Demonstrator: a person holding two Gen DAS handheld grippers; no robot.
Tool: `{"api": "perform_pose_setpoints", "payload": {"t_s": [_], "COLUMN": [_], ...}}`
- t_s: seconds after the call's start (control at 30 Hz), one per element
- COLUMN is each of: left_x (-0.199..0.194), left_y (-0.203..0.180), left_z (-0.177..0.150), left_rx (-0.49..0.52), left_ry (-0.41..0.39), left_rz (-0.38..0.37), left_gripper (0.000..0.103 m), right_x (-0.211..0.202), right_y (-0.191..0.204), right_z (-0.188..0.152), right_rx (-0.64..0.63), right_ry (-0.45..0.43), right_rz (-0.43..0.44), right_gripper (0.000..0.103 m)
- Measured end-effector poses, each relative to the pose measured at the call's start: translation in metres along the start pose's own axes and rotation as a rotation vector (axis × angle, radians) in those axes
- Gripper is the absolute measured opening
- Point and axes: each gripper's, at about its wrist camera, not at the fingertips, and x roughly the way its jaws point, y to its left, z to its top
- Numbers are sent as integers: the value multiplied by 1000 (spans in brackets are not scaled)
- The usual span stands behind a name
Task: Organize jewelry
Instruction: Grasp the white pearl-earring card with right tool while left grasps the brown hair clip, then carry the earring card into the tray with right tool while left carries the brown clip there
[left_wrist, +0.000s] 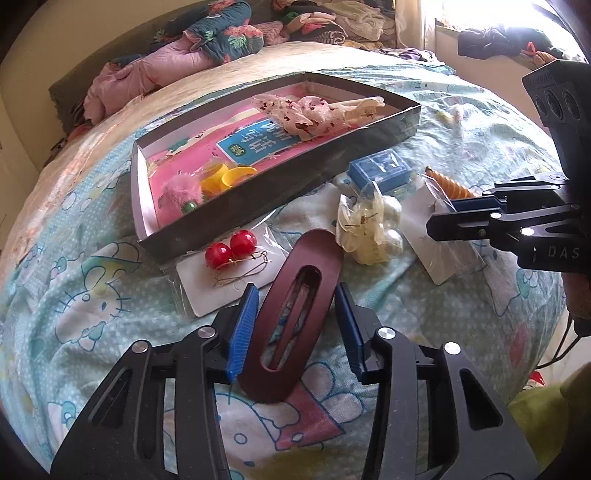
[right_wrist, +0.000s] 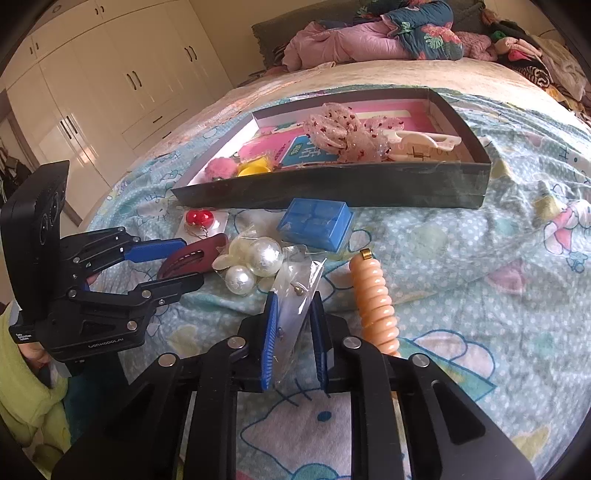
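Hair clip (left_wrist: 291, 314), dark maroon oval with a long slot, lies on the bed sheet (left_wrist: 92, 314) between the fingers of my left gripper (left_wrist: 295, 325). The jaws stand wide on either side of it; the left pad looks to touch the clip's edge, the right pad sits just off it. No squeeze that I can see.

My right gripper (right_wrist: 293, 339) has its jaws narrow, closed on a small clear bag (right_wrist: 297, 299) with an earring stud inside. The bag stands up between the blue pads.

Just beside the clip, toward the box: red ball earrings (left_wrist: 231, 247) on a white card. On its other side, a clear packet of pearl earrings (right_wrist: 255, 262), touching or nearly touching the clip's far end. Beyond the pearls, a small blue case (right_wrist: 317, 221). To the right of my right gripper, a peach coiled hair tie (right_wrist: 375, 299) lies along the sheet, close against the gripper's frame.

The long, shallow dark box (left_wrist: 280, 173) sits farther back on the bed. Inside it: a pink fluffy ball (left_wrist: 181, 192) and yellow rings (left_wrist: 227, 177) at one end, a speckled pink bow (left_wrist: 295, 114) and a cream clip (right_wrist: 428, 142) at the other.

Heaped clothes (right_wrist: 369, 37) at the head of the bed; white wardrobe (right_wrist: 110, 81) off to the left in the right wrist view.
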Motion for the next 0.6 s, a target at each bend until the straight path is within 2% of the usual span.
{"api": "perform_pose_setpoints", "payload": {"t_s": [0.3,0.6], "left_x": [-7,-23], "left_y": [-4,7], "left_z": [-3,-12], "left_rx": [-41,-161], "left_ry": [11,-23], "left_rz": [-32,-54], "left_gripper": [26,26], "right_x": [-18,-29], "right_y": [1,8], "right_z": [-3,0], "right_rx": [-36,-58], "right_ry": [-31,-57], "right_rz": [-26,-19], "right_gripper": [16,15]}}
